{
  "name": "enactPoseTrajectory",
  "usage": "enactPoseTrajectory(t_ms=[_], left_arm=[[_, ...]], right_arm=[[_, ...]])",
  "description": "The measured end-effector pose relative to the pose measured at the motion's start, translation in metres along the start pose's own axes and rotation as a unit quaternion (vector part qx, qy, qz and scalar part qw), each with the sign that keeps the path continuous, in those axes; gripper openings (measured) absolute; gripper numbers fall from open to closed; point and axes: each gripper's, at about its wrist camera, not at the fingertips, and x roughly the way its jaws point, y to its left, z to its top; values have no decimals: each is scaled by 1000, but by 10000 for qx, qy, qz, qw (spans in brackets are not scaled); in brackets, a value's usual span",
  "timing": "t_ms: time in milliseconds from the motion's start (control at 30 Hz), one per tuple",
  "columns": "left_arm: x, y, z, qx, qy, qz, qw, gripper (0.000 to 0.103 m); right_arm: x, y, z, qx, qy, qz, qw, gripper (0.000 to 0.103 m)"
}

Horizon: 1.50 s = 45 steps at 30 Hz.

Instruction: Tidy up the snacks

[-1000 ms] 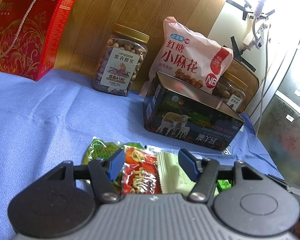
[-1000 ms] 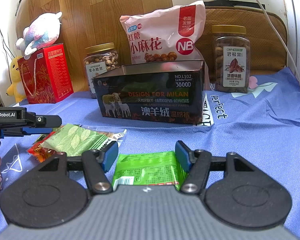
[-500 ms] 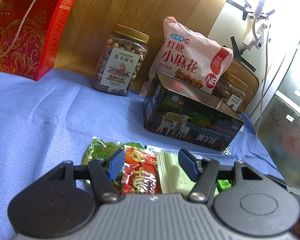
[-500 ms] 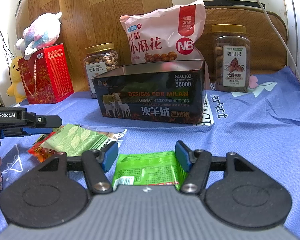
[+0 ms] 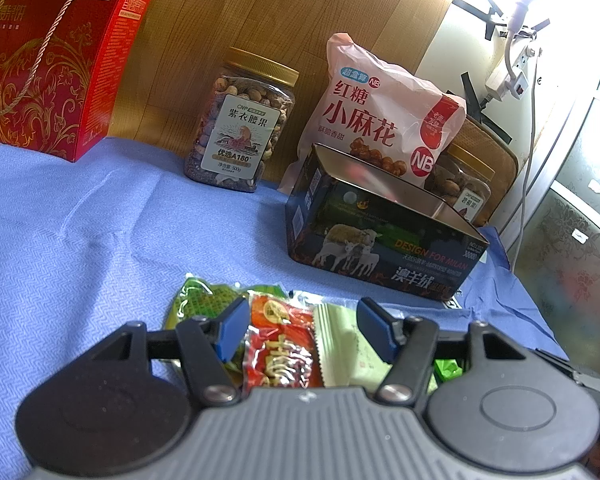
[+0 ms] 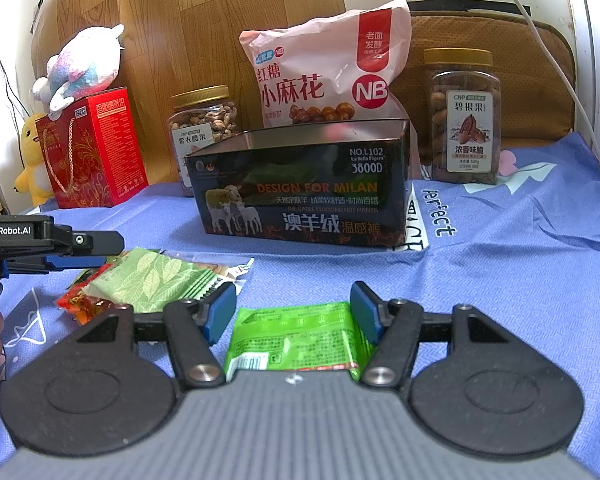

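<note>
Opening step of the tidy, by the look of it: nothing lifted yet, no packet seen inside the tin (image 6: 300, 192), though its floor is hidden from both views.

Left hand-held gripper (image 5: 304, 330): jaws apart, poised low over a small heap of packets, nothing clamped. Between the blue pads, a red packet (image 5: 280, 354); just right of it, a pale green packet (image 5: 344, 344); to the left and partly under the left pad, a clear green packet (image 5: 198, 298). All three overlapping, flat on the blue cloth (image 5: 80, 240).

Right hand-held gripper (image 6: 294, 318): jaws likewise apart, straddling a bright green packet (image 6: 296, 340) lying flat on the cloth, near but apart from the heap. Right pad close against the packet's edge; contact hard to judge. Left pad clear of it.

Tin open-topped, standing beyond the packets, well within reach of both. Behind it, a pink bag (image 6: 324, 72), a nut jar (image 6: 204, 128) and a pecan jar (image 6: 464, 116); further left, a red box (image 6: 96, 148).

Next move, probably: close on a packet, lift, carry over the tin rim, release. Calls for a low, level approach so the pads pinch thin, slippery film rather than sliding over it. On the left, care to take only the top packet, not drag the overlapped ones.
</note>
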Motion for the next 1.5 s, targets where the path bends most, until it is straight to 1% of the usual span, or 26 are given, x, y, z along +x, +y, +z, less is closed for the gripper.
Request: enactPoseTrajectory(t_ms=[500,700,800,900,1000,1067,1133,1167,1233,1300,1367,1433,1500], left_arm=[[0,1,0,-5,2,-5,10000,61],[0,1,0,-23,3,-22,10000,61],[-1,1,0,-57,7,-54,10000,61],[-2,2,0,-102,9,-90,9999,61],[-2,4,1,-129,6,-110,9999,61],[-3,4,0,-126,4,-105,9999,61],[-3,5,1,-124,-5,-104,9999,61],[-3,5,1,-128,-10,-103,9999,61],[-3,8,3,-214,8,-158,9996,61],[-4,12,6,-337,16,-184,9993,61],[-7,15,9,-495,18,-287,9984,61],[-9,17,13,-624,67,-427,9971,60],[-9,15,16,-669,142,-526,9963,60]], right_arm=[[0,-1,0,65,4,55,10000,65],[2,-10,6,188,85,264,9994,65],[-3,-22,24,182,34,299,9994,65],[-19,-37,62,70,-265,251,9993,65],[-40,-40,104,-547,-722,-61,9959,65],[-56,-35,128,-1032,-1103,-277,9881,65],[-66,-30,142,-1245,-1327,-230,9830,65],[-67,-28,144,-1303,-1340,-150,9823,65],[-60,-22,135,-1343,-1161,120,9840,65],[-44,-13,117,-1329,-773,430,9872,65],[-25,-4,97,-1349,-343,801,9870,65],[-11,7,80,-1366,87,1223,9830,65],[1,22,66,-1503,448,1559,9752,65]])
